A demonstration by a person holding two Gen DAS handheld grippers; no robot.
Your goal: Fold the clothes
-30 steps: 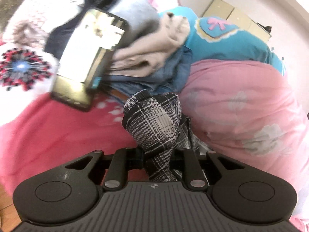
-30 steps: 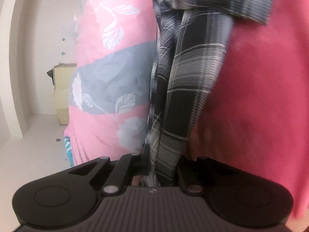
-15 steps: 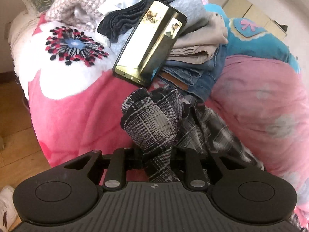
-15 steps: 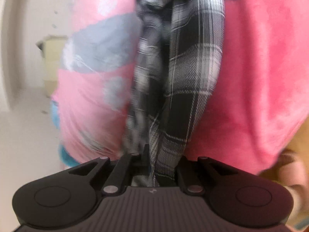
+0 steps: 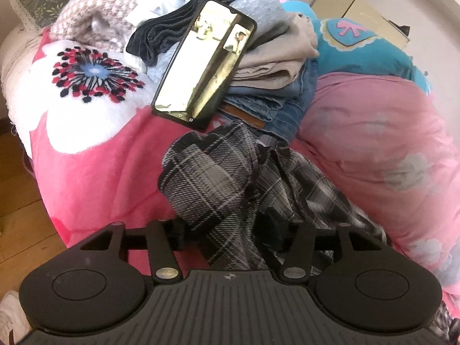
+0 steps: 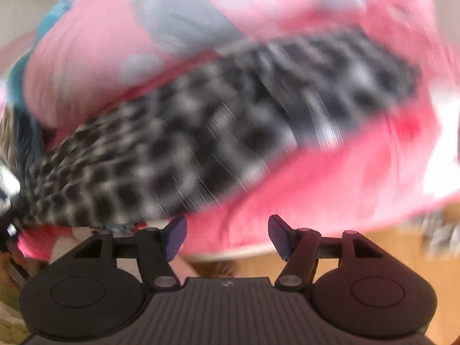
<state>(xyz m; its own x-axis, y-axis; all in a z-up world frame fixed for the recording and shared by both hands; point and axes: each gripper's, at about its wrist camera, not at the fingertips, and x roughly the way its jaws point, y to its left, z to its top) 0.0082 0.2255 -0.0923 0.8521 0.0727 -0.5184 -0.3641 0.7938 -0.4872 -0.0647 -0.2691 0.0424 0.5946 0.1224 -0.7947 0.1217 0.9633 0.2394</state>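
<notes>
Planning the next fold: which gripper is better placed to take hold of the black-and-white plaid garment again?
Left. The left gripper is opening with the plaid garment between its fingers; the right gripper, also opening, holds nothing.

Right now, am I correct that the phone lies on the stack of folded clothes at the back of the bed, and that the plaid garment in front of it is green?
Not quite: the plaid garment is black, grey and white, not green. The left wrist view shows it clearly, lying on the pink blanket. The rest holds: the phone does rest on the stack of folded clothes behind it.
</notes>
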